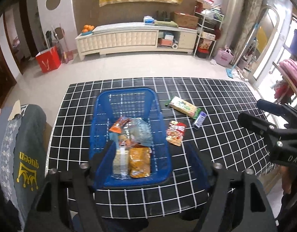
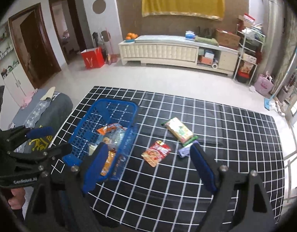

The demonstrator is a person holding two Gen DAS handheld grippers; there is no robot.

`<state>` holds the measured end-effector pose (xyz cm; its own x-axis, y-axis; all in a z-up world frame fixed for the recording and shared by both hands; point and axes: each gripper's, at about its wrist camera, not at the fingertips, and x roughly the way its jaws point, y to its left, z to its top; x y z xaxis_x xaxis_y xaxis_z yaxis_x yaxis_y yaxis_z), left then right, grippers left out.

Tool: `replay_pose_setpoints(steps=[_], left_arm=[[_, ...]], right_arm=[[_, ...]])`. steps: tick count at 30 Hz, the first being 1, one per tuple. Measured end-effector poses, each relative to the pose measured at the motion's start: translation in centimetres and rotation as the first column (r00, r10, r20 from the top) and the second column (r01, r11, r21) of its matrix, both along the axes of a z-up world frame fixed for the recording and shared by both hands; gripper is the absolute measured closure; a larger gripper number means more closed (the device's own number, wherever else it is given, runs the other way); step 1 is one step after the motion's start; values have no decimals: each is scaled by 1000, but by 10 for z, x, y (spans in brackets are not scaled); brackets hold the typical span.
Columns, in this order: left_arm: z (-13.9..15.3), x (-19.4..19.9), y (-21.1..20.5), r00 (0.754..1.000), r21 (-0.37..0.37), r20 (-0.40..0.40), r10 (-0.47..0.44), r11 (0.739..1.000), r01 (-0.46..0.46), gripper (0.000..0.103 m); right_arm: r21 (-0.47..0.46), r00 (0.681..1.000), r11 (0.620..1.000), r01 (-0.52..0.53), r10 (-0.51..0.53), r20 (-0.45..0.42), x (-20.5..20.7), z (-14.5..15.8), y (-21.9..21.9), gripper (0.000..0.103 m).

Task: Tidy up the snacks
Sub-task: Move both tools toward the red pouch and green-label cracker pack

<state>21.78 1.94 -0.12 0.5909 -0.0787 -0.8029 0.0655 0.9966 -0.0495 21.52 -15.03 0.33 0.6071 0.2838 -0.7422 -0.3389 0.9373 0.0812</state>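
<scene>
Some snacks already lie in the blue basket (image 1: 129,104) on the worktop (image 2: 206,174), three more packs, red (image 2: 156,152), green (image 2: 179,130) and purple (image 2: 184,150), wait just beside it, and both tongs, left tongs (image 1: 148,150) and right tongs (image 2: 148,166), hang open and empty.

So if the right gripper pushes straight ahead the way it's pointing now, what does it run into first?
Probably the red snack packet, lying flat on the checked tablecloth roughly midway between the open right gripper fingers. The blue basket sits off to its left. Depth is hard to judge through the fisheye.
</scene>
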Motion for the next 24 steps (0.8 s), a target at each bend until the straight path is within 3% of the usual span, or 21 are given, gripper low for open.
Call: replay_pose_setpoints(steps=[9, 24], left_arm=[[-10, -4, -51, 999, 49, 28, -27, 998, 26, 26], [-84, 48, -140, 985, 37, -134, -104, 993, 110, 26]], right_arm=[[18, 999, 999, 28, -28, -30, -5, -19, -47, 14], [-2, 995, 997, 73, -73, -72, 12, -73, -117, 14]])
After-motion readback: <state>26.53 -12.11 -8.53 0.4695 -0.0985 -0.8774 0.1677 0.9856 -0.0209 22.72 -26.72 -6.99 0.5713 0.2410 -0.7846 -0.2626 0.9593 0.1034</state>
